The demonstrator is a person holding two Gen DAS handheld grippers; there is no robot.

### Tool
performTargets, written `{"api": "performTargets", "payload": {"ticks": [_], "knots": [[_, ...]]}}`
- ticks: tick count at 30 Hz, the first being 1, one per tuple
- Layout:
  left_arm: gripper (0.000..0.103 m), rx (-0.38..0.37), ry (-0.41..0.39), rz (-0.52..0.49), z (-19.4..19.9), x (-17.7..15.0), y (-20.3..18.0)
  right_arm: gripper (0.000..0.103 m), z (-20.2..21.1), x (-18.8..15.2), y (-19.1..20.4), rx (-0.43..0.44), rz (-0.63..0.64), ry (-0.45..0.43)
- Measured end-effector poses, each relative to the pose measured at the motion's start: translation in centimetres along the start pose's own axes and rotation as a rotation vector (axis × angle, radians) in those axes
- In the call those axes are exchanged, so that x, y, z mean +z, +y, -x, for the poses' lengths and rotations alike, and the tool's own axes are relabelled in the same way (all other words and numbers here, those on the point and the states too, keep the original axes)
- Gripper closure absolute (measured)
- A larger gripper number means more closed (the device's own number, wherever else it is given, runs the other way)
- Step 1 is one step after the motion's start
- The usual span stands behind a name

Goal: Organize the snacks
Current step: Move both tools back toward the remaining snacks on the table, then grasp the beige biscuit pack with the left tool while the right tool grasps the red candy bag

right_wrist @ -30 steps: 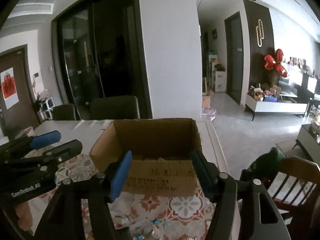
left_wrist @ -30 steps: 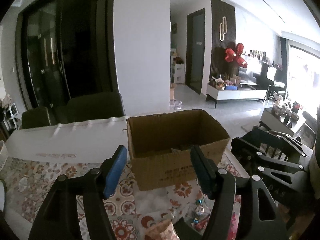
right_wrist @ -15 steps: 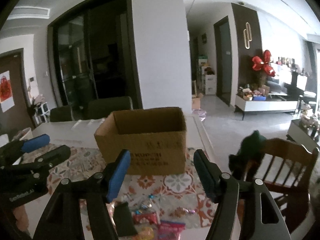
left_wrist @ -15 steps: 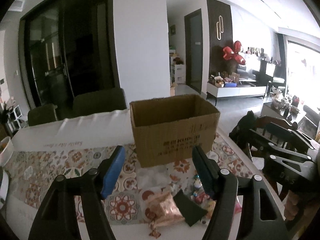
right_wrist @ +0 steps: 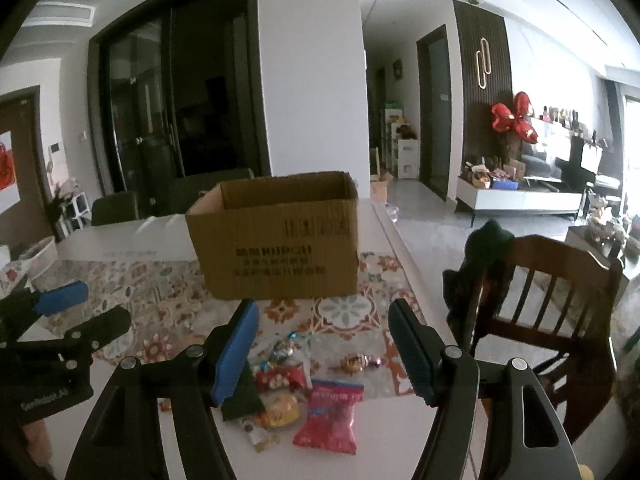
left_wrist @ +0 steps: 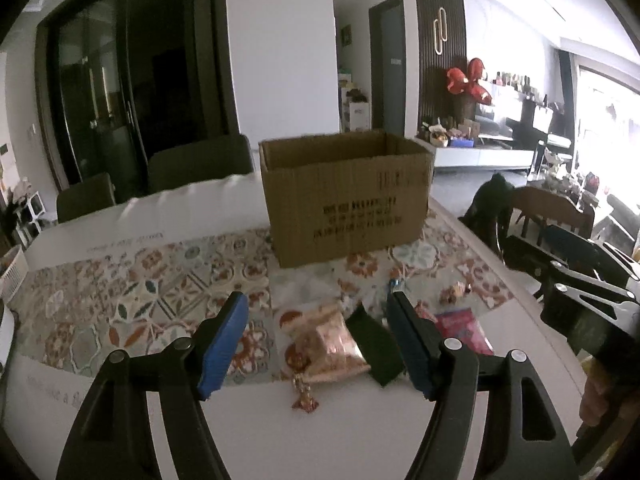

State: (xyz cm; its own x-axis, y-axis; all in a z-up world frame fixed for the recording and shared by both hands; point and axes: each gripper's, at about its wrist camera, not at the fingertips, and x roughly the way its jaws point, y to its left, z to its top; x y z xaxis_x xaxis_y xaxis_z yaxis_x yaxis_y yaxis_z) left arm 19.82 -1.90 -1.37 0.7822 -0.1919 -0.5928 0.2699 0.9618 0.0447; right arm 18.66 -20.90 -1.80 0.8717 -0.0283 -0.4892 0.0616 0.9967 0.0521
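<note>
I have pulled both grippers back from the cardboard box [left_wrist: 346, 196], so the snack pile now lies under me. My left gripper [left_wrist: 316, 344], wide and empty, frames a copper-foil packet [left_wrist: 326, 348]; my right gripper [right_wrist: 324, 350], likewise empty, frames the red packet [right_wrist: 330, 414]. Next comes a pick.

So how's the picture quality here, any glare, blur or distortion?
Left wrist view: window at right blown out white, fisheye bends the walls, box print blurred. Right wrist view: evener light, dark doorway, snacks slightly soft.
</note>
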Motion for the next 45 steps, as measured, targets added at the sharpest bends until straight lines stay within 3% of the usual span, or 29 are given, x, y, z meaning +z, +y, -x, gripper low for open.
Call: {"api": "performTargets", "payload": {"ticks": [22,45], "knots": [[0.032,0.005,0.138,0.025,-6.0,-4.3,-0.6,0.035,-4.3,-6.7,-0.8,0.0,-0.034,0.21],[0.032,0.034,0.225,0.077,-12.2,-4.5,-0.6,0.037,-8.7,-8.2,-1.1,0.012,-0.092,0.323]]}}
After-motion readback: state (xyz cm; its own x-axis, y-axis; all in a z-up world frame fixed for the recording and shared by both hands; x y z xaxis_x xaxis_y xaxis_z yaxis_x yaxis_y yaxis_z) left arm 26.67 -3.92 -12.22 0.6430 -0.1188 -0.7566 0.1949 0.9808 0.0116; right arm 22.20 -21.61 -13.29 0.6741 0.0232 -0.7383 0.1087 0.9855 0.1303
